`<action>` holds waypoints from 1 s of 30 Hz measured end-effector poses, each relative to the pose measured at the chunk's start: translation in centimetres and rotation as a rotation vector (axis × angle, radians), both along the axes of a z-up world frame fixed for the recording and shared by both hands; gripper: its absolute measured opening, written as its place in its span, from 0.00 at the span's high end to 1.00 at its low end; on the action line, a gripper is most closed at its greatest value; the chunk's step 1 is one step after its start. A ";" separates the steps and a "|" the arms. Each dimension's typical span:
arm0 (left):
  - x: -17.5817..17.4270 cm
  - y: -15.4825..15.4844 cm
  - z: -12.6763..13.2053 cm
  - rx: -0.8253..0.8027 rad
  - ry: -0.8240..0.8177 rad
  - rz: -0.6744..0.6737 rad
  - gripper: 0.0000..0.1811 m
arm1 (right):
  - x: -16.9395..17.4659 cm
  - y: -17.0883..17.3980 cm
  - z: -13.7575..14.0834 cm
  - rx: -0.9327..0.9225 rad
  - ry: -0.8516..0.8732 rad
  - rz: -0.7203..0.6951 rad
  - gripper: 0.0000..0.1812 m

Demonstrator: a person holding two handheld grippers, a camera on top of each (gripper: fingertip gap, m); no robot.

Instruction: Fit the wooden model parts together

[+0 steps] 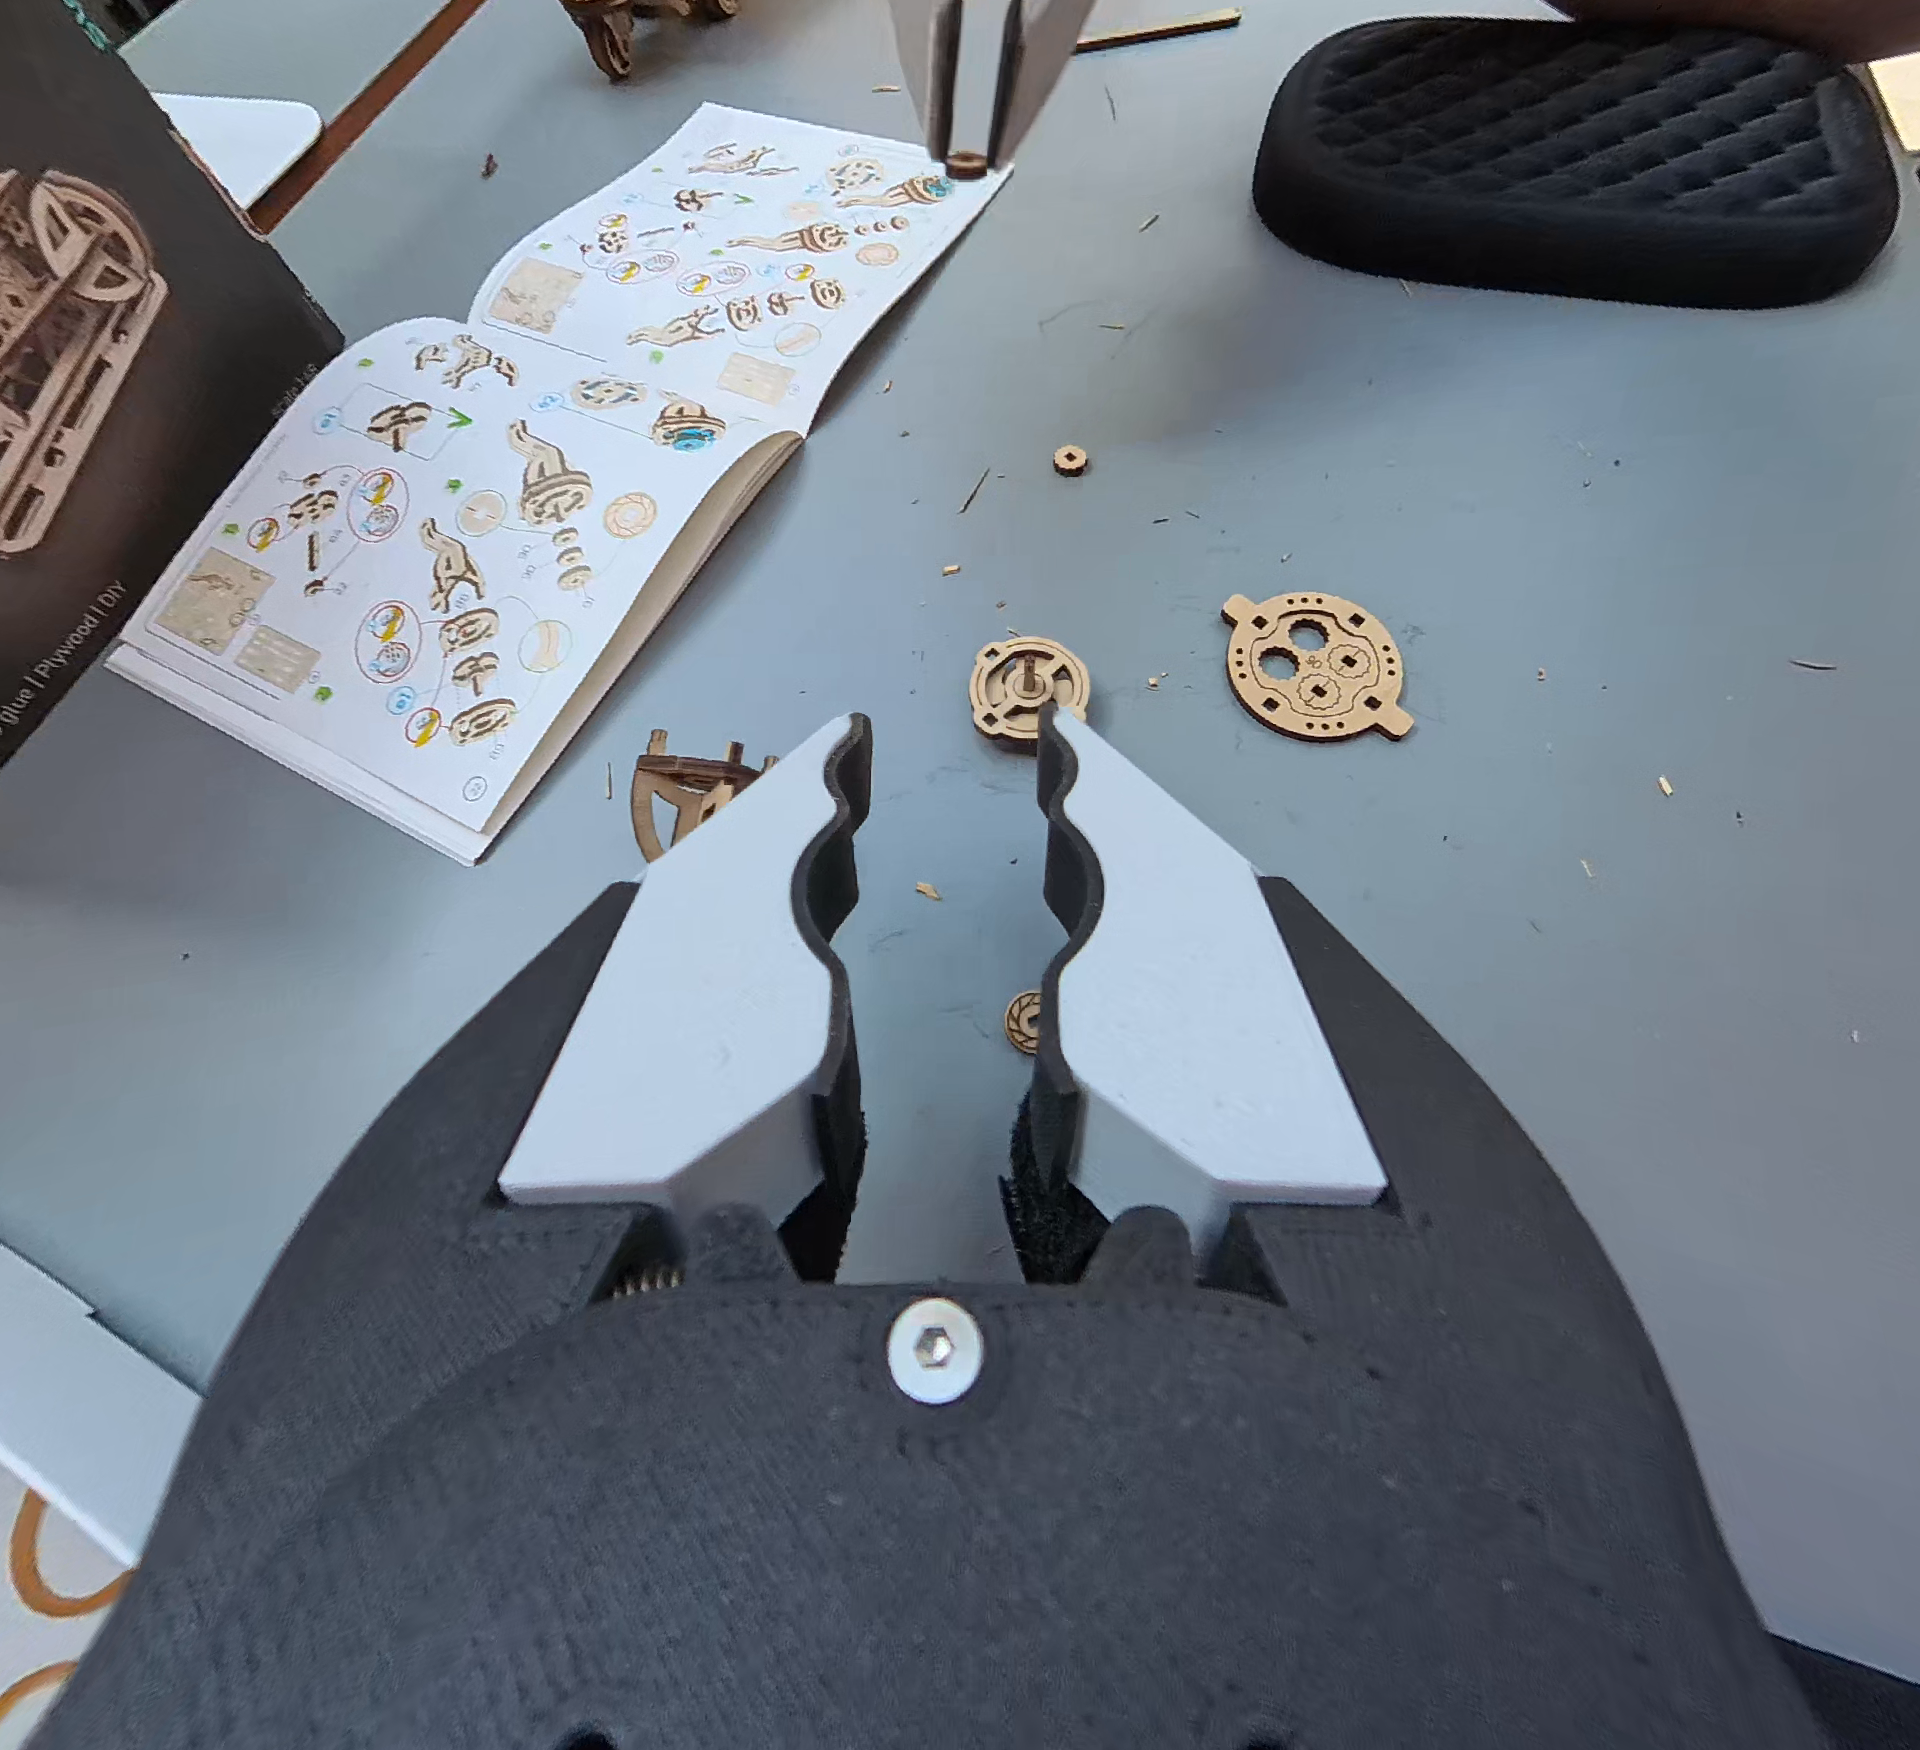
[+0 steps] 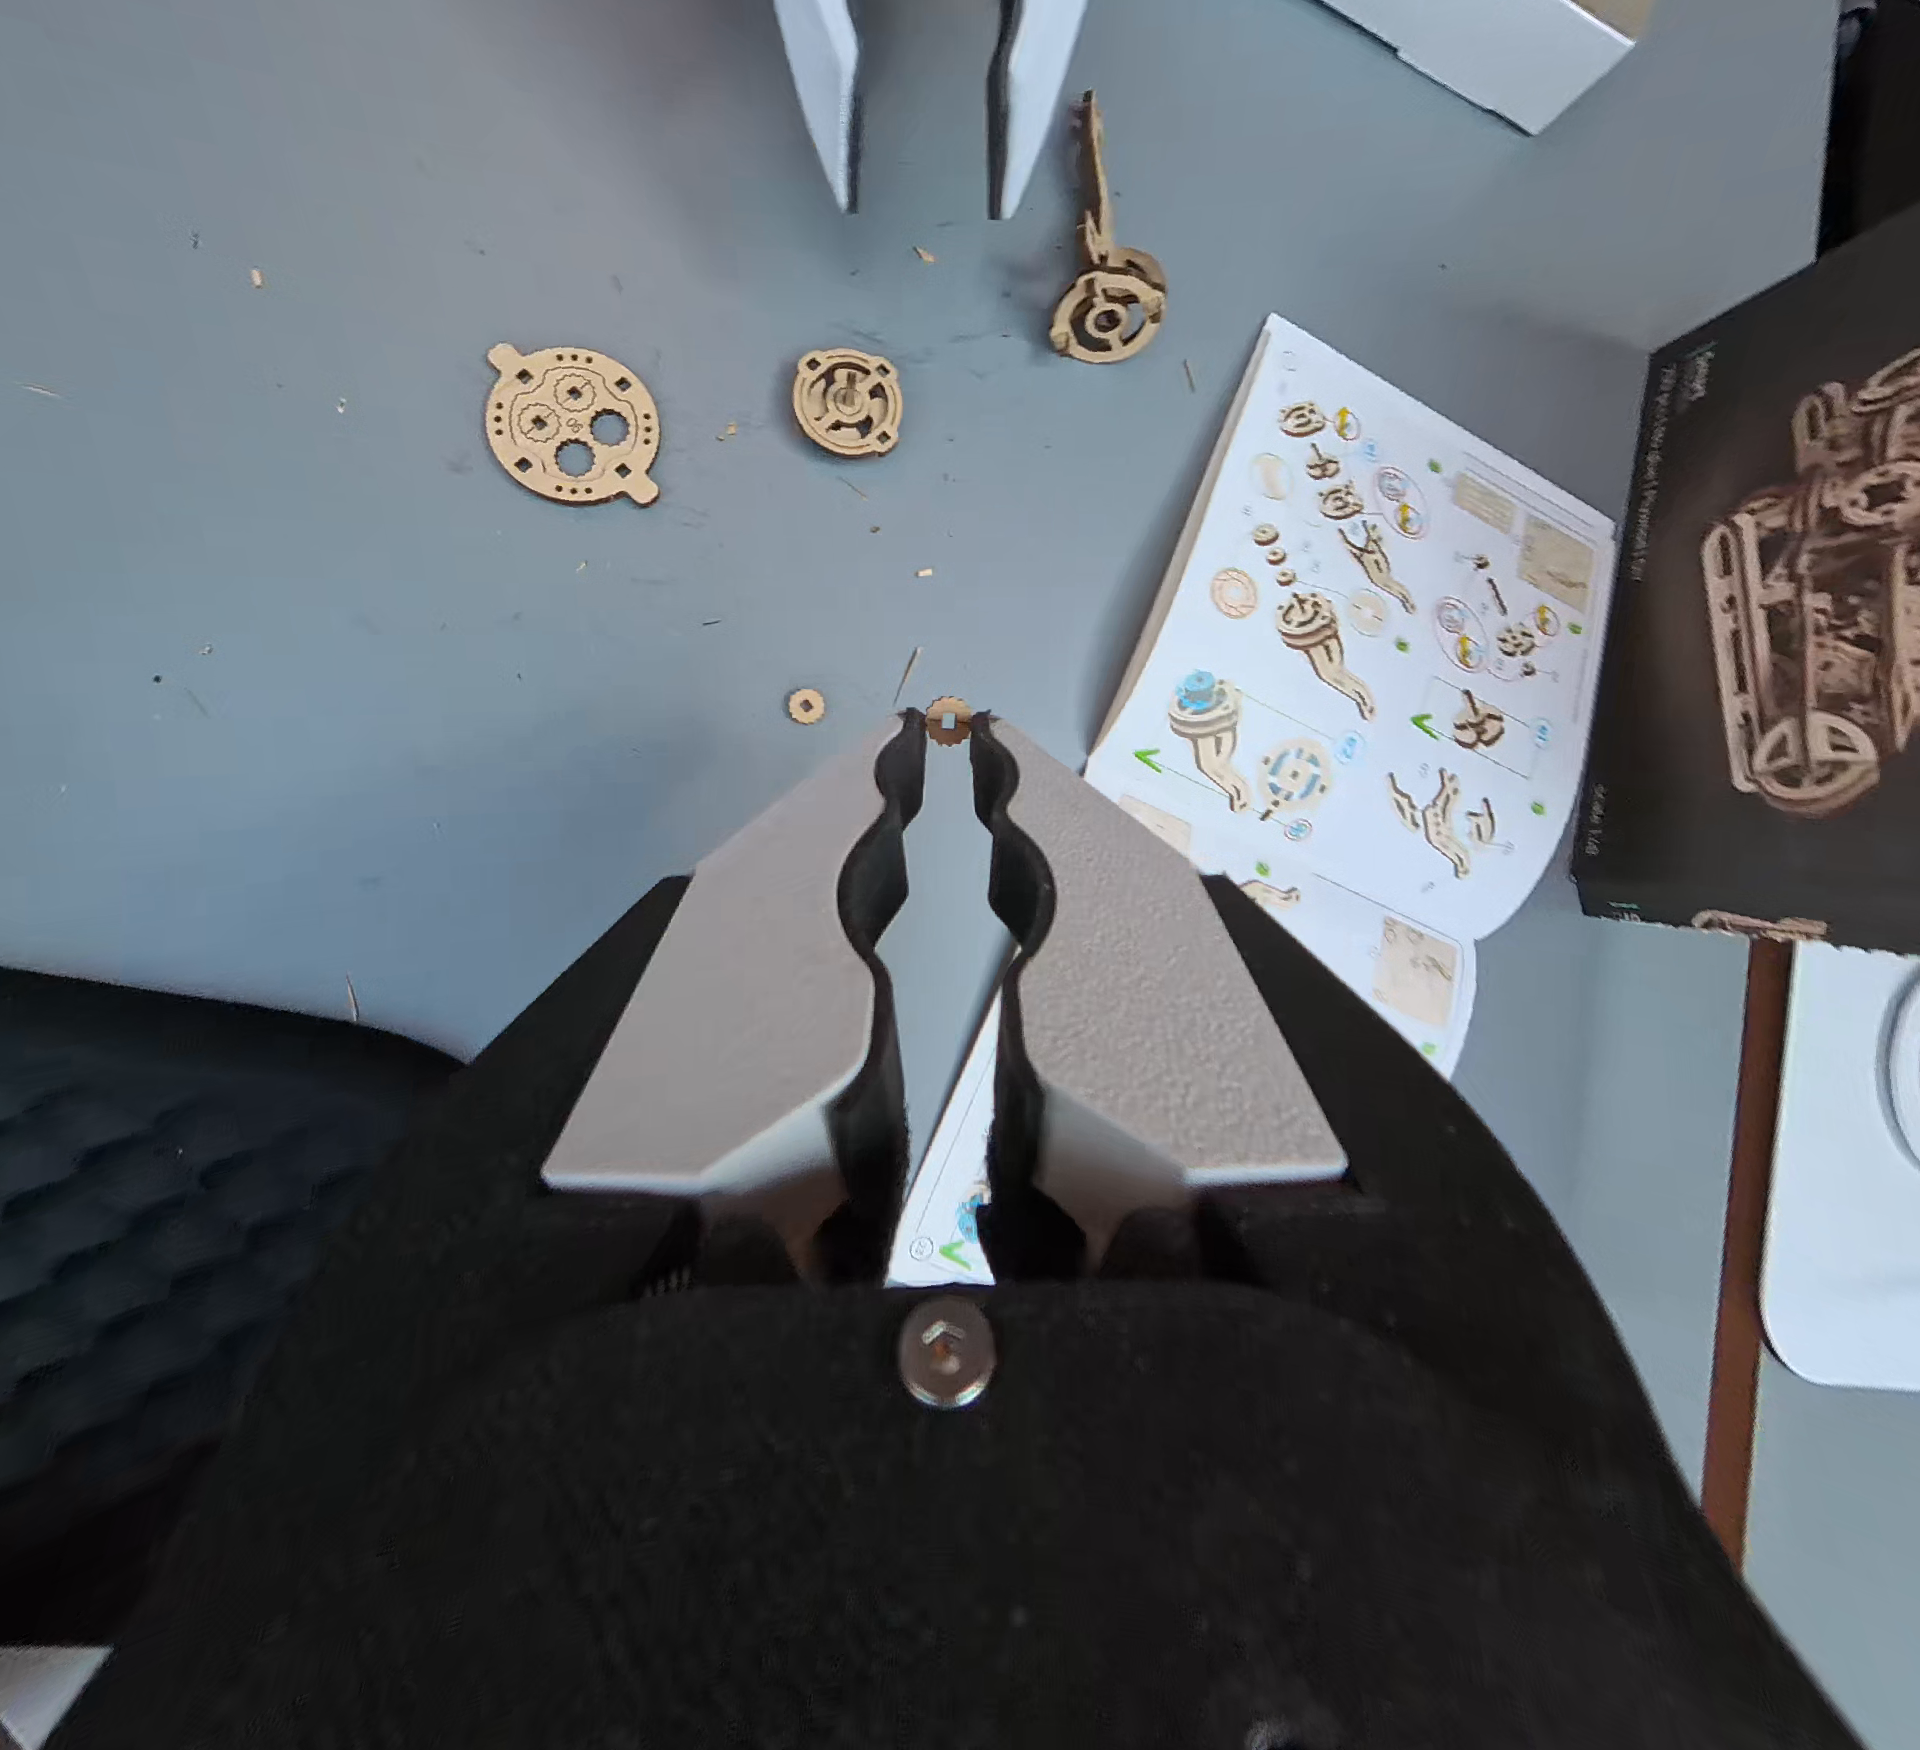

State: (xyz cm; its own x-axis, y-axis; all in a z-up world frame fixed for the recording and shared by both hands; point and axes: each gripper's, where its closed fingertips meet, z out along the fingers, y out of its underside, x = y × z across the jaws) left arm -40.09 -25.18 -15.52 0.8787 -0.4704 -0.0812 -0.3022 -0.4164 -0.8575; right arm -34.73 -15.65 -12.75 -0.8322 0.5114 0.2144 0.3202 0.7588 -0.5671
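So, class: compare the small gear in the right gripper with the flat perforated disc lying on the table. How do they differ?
The gear is tiny; the disc is far larger. The gear is pinched between the right gripper tips; the disc lies flat and untouched on the table. The gear has a toothed rim and one square hole; the disc has several round holes and two tabs. Both are pale laser-cut wood.
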 end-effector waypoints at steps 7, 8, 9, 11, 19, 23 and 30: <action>1.2 0.0 -0.2 -0.012 0.007 -0.031 0.82 | 0.0 1.4 -0.3 0.041 -0.001 -0.035 0.96; 1.3 0.0 -0.3 -0.015 0.010 -0.034 0.82 | 0.0 1.3 -0.4 0.045 -0.005 -0.030 0.96; 1.5 0.1 -0.4 -0.017 0.012 -0.038 0.82 | -0.1 1.2 -0.6 0.050 -0.007 -0.025 0.96; 1.7 0.1 -0.7 -0.025 0.020 -0.046 0.81 | -0.1 0.9 -0.7 0.055 -0.003 -0.008 0.96; 1.8 0.4 -1.8 -0.052 0.065 -0.047 0.78 | -0.7 -2.9 0.0 0.030 0.030 0.061 0.96; 1.7 0.5 -2.3 -0.064 0.095 -0.043 0.77 | -1.2 -5.0 -1.0 0.055 -0.030 0.116 0.96; 1.8 0.9 -2.9 -0.078 0.122 -0.029 0.77 | -2.5 -7.9 -2.5 0.205 -0.060 0.238 0.95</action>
